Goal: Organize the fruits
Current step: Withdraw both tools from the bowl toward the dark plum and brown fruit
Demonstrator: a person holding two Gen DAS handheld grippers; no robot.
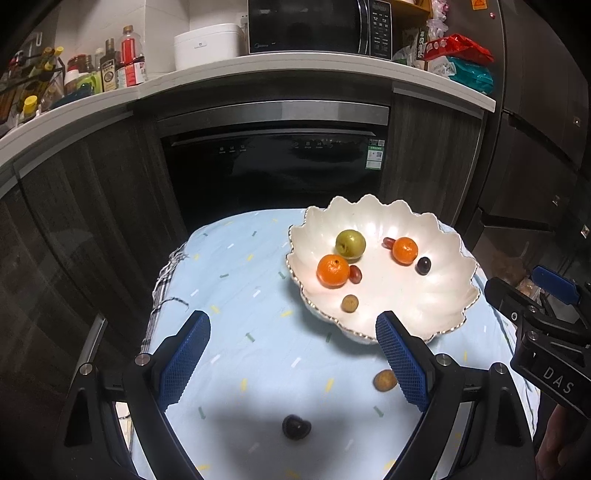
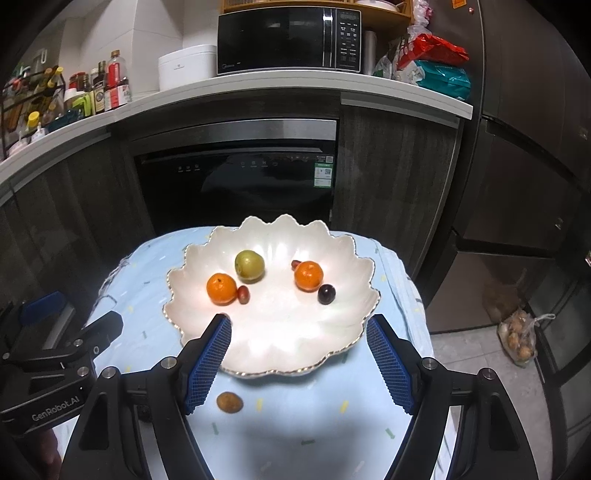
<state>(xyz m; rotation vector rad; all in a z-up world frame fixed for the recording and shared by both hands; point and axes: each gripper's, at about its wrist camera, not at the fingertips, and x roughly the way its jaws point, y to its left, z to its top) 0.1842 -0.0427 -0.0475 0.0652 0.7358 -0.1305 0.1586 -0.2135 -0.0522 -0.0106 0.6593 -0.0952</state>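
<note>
Now | both hand-held grippers wide open, empty | dark grape [image 1: 296, 427] on cloth btwn left hand-held gripper [image 1: 293, 338] fingers

A microwave [image 1: 317, 26] and white rice cooker [image 1: 207, 44] sit above the black dishwasher [image 1: 273, 166]

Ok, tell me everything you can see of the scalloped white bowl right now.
The bowl is wide and shallow, glossy pearl-white like glazed ceramic, with petal-shaped scallops and a thin gold rim. It sits upright on the light blue cloth, toward its far side. Inside lie two oranges, a green fruit, two small red fruits, a dark grape, and in the left wrist view a small brown one. No gripper touches it; two more fruits lie outside on the cloth.
</note>
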